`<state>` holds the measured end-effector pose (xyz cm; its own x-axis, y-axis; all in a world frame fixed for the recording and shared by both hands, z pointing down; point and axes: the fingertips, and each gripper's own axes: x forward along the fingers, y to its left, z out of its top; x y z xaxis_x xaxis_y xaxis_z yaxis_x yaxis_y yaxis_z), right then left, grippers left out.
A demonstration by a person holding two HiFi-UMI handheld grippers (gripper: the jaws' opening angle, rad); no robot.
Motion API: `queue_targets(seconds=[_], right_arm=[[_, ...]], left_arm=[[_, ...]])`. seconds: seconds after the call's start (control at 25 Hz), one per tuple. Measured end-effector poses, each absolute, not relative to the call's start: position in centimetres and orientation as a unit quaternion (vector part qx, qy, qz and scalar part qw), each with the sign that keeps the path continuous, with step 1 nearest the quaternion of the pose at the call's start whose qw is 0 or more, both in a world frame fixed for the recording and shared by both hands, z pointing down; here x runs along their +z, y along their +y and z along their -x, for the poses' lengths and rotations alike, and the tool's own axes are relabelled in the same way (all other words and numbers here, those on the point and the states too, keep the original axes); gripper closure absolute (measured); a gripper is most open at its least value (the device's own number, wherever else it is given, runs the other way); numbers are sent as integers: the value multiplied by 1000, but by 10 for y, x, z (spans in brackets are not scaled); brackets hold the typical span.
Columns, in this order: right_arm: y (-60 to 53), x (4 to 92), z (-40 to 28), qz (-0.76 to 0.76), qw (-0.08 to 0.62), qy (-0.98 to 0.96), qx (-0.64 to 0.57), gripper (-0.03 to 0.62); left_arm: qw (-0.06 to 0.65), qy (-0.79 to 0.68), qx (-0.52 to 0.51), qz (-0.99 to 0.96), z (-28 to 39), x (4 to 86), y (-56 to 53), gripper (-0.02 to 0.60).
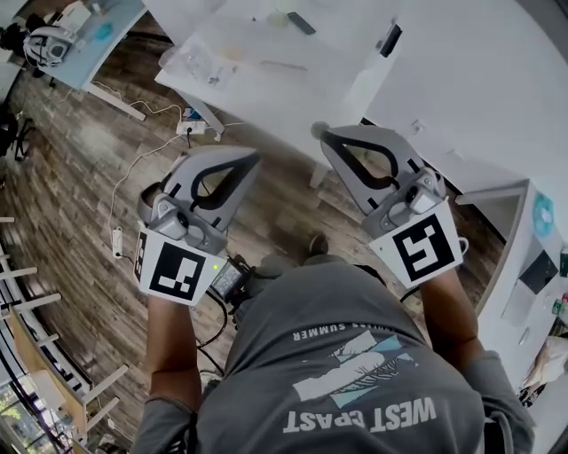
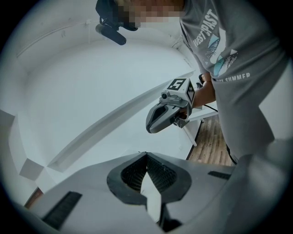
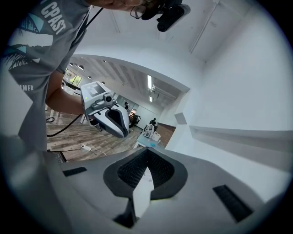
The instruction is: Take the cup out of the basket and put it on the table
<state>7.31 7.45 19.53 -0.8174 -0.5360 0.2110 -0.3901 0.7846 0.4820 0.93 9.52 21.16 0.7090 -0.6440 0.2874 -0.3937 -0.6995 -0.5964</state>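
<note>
No cup and no basket show in any view. In the head view my left gripper (image 1: 253, 159) and right gripper (image 1: 321, 133) are held side by side in the air above the wooden floor, both pointing away from the person's body. Each has its jaws closed tip to tip with nothing between them. The left gripper view shows its own closed jaws (image 2: 146, 153) aimed at a white surface, with the right gripper (image 2: 150, 127) hanging to the right. In the right gripper view the closed jaws (image 3: 147, 150) face a white wall, and the left gripper (image 3: 122, 133) hangs at the left.
A white table (image 1: 257, 66) with a dark flat object (image 1: 300, 22) and a plastic bag stands ahead. A power strip (image 1: 197, 127) and cables lie on the wood floor (image 1: 80, 168). White furniture (image 1: 479, 89) fills the right, and a second table (image 1: 93, 40) stands at the far left.
</note>
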Motion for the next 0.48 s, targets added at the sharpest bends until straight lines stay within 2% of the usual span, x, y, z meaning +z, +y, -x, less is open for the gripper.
queue_targets(seconds=[0.48], right_arm=[[26, 197, -59, -269, 172, -924, -209, 583]], left_arm=[[255, 288, -236, 892, 11, 218, 51, 572]])
